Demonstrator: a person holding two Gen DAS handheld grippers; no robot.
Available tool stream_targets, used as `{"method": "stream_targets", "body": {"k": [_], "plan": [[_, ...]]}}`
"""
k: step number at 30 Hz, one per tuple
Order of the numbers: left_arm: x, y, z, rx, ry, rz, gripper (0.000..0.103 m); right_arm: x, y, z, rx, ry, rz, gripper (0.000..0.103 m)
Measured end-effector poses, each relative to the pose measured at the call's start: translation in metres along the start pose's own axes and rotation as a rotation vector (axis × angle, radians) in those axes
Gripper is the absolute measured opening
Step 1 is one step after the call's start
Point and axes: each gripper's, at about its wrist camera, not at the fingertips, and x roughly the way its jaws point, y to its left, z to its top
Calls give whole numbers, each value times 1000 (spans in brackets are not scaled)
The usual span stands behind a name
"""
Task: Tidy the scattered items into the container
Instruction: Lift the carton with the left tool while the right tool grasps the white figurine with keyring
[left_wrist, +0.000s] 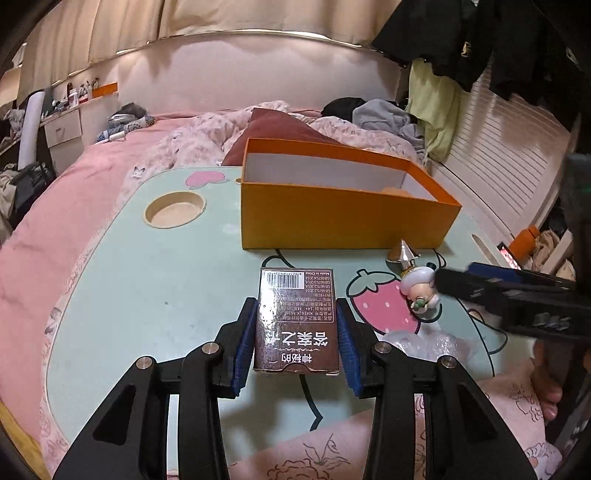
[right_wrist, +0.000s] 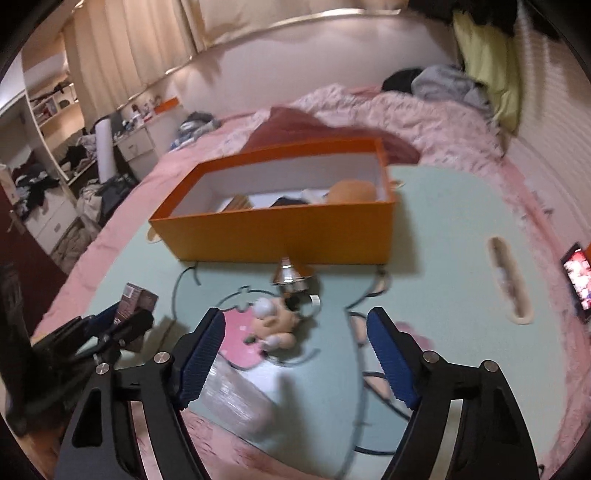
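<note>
Now we've got the small brown printed cardboard box (left_wrist: 296, 321) clamped by its long sides in the left gripper (left_wrist: 297, 332) above the table — light, stiff, glossy, so grip mid-body w/ modest pressure.

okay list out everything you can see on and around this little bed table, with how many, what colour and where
orange box: one, orange outside and white inside, open, at the far side of the table; some items already lie in it
brown card box: one, dark brown with white print, between the left gripper's pads
figurine: one, cream and white, lying on the strawberry print in front of the right gripper
silver cone: one, shiny metal, just in front of the orange box
clear plastic wrap: one, see-through, at the table's near edge
table: one, pale green with cartoon prints, on the pink bed
phone: one, screen lit, on the bed to the right
left gripper: black with blue pads, shut on the brown card box
right gripper: black with blue pads, open, empty
</note>
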Motion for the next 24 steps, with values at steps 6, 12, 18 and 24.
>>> {"method": "stream_targets", "body": {"k": [6, 12, 18, 24], "plan": [[2, 0, 1, -3, 6, 4, 42, 35, 15, 0, -81, 118, -62, 58], [2, -3, 1, 6, 3, 9, 42, 47, 14, -7, -106, 131, -89, 35], [-3, -5, 1, 14, -11, 24, 42, 20, 11, -14, -85, 7, -87, 35], [-14, -21, 0, 63, -30, 19, 42, -11, 16, -33, -100, -108, -126, 34]]}}
